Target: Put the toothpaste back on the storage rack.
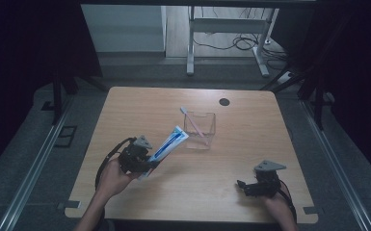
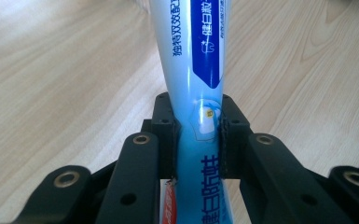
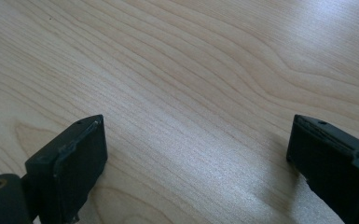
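- Left gripper (image 1: pixel 147 161) over the table's (image 1: pixel 250 144) near-left part, tongs clamped on a toothpaste tube (image 1: pixel 167 145), a hand (image 1: pixel 112 179) behind it.
- In the left gripper view, tube (image 2: pixel 196 70) pinched between both black pads (image 2: pixel 169 135), squeezed narrow at the grip, blue and white with printed characters, running up and away over bare wood grain (image 2: pixel 51 84).
- From the high view, tube slanting up and away toward the middle of the table, its far flat end just beside the near-left corner of a clear box (image 1: pixel 200 129); touching or not, cannot tell.
- Clear box near the table's centre, open on top, a pink toothbrush (image 1: pixel 192 122) leaning in it, its head poking out past the far-left rim.
- Small dark round disc (image 1: pixel 224 101) close to the far edge, right of centre, well apart from the box.
- Right gripper (image 1: pixel 243 185) low over the near-right part of the table, close to the near edge, grey three-cornered plate (image 1: pixel 270 166) on top, pointing left.
- In the right gripper view, tongs (image 3: pixel 196 163) spread wide, nothing between them but wood (image 3: pixel 191 93).
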